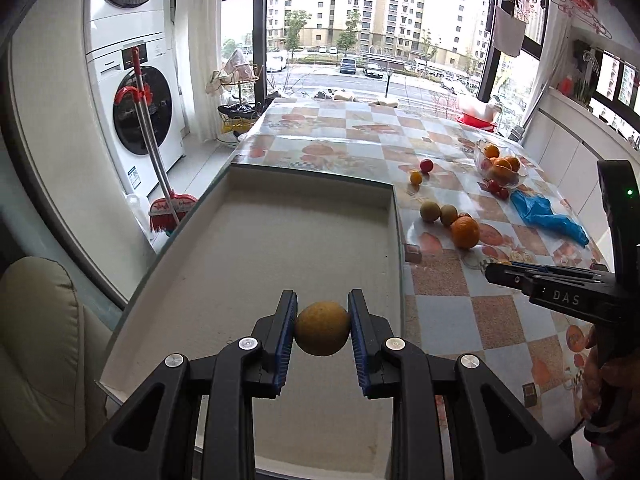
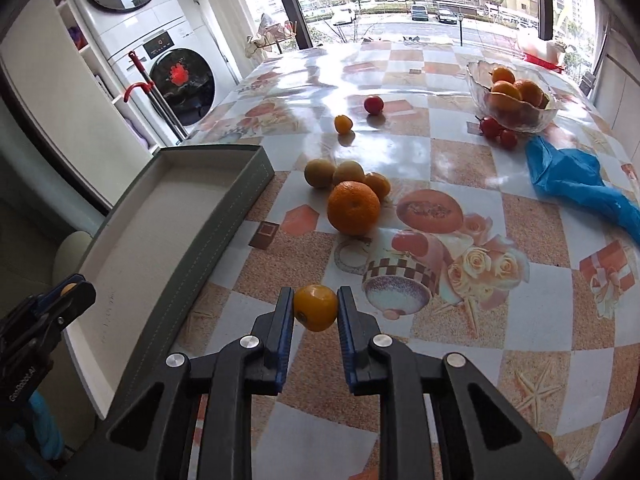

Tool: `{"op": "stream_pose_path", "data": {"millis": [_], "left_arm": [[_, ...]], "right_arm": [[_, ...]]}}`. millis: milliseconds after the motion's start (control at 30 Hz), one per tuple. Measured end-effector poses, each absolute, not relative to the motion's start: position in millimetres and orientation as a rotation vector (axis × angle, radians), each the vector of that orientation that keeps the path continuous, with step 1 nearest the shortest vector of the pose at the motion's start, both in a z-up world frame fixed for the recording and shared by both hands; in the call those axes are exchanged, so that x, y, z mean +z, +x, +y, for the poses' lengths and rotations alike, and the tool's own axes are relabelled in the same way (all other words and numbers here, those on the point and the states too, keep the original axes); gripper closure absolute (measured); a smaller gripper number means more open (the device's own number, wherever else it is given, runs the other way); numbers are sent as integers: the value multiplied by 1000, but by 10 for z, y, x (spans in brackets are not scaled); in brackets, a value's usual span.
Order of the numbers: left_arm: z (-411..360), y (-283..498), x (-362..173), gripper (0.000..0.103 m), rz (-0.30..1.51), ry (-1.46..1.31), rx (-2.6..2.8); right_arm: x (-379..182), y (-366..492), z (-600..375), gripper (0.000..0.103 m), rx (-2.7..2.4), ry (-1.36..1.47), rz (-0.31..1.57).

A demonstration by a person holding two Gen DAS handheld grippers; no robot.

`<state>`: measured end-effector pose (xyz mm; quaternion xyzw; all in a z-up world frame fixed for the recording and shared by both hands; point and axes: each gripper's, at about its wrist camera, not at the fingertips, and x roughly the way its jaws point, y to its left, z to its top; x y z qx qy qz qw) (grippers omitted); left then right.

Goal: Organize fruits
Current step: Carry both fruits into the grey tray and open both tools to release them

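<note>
Left gripper [image 1: 322,328] clamped a brownish-yellow fruit [image 1: 322,329] directly over the tray [image 1: 280,248], probably clear of its floor. Right gripper [image 2: 315,309] clamped a small orange fruit [image 2: 315,308] above the table [image 2: 520,360]; tray lay to its left.

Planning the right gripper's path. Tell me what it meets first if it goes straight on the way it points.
Probably the big orange: the right gripper, shut on a small yellow-orange fruit, points across bare tablecloth toward it. Depth is uncertain.

Black gripper [image 1: 322,328], blue pads [image 1: 289,332], silver screws.
</note>
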<state>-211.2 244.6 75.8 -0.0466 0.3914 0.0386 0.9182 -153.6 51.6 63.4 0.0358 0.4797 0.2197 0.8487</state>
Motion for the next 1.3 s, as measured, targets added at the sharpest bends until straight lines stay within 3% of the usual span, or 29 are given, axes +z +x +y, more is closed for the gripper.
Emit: {"op": "stream_pose_path", "data": {"millis": [200,567,1300], "left_arm": [[2888,-2077,737,75,811,-125,147],[3132,-2011,603,75,827,-140,157],[2933,-1907,331,75,888,-87,107]], "right_arm": [[963,-1535,1071,80,585,67,996],[957,-1558,1935,80,686,-28,1043],[576,-1641,1871,78,645,-75,1120]]}}
